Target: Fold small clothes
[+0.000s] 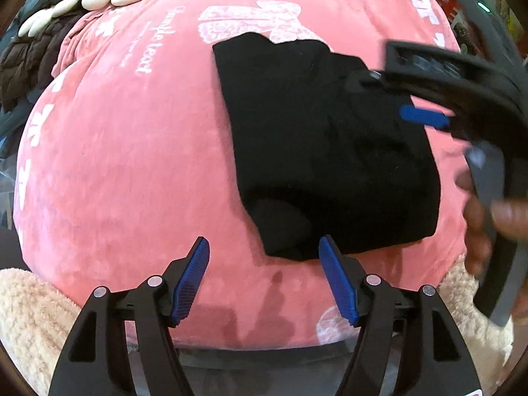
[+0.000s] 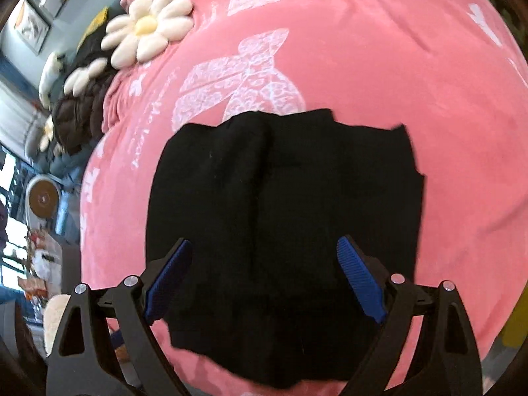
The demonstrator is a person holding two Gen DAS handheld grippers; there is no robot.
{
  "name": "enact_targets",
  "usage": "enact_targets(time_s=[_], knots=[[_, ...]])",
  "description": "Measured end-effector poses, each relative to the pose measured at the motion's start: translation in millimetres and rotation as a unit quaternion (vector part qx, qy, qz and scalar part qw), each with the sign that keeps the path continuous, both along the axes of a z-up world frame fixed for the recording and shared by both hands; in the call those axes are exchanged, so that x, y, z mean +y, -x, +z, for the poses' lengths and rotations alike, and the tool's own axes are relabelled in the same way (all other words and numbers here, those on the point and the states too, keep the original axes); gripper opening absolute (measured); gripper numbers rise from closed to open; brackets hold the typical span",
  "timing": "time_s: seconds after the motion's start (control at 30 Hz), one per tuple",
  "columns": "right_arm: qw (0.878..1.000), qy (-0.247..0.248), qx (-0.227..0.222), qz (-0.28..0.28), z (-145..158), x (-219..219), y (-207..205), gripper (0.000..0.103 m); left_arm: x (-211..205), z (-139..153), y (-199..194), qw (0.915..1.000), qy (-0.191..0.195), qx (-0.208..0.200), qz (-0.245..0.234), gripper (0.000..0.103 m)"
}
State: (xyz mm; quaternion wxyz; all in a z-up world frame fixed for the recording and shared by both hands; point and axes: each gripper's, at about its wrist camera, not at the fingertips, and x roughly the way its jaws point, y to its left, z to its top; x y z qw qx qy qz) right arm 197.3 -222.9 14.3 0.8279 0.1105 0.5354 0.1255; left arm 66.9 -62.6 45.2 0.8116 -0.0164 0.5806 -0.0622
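A black garment lies folded into a rough rectangle on a pink blanket. My left gripper is open and empty, just off the garment's near edge, its right pad beside the cloth's corner. My right gripper is open and empty, hovering over the garment with its blue pads on either side above the cloth. In the left wrist view the right gripper reaches in from the right over the garment, blurred, with a hand behind it.
The pink blanket with white bow prints covers the bed. A daisy-shaped cushion and a dark brown puffy jacket lie at the far left. A beige fluffy blanket sits at the near edge. Room furniture shows at far left.
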Motion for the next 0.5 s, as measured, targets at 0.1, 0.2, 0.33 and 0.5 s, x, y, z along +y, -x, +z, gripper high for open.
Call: enact_targets(time_s=[0.1, 0.2, 0.33, 0.5], knots=[[1.000, -0.012, 0.022, 0.009, -13.4, 8.5, -9.6, 0.081, 3.4, -3.2, 2.5, 1.0000, -0.007, 0.003, -0.005, 0.066], [0.999, -0.014, 0.024, 0.023, -19.2, 17.8, -9.6, 0.041, 4.4, -6.8, 0.9, 0.9999, -0.011, 0.006, -0.008, 0.067], [0.999, -0.016, -0.029, 0.037, 17.7, 17.1, 3.8, 0.004, 9.4, -13.0, -1.5, 0.9998, -0.011, 0.016, -0.007, 0.067], [1.000, 0.026, -0.012, -0.007, 7.5, -21.7, 14.5, 0.010, 17.0, -16.4, -5.2, 0.9998, -0.006, 0.020, -0.001, 0.067]])
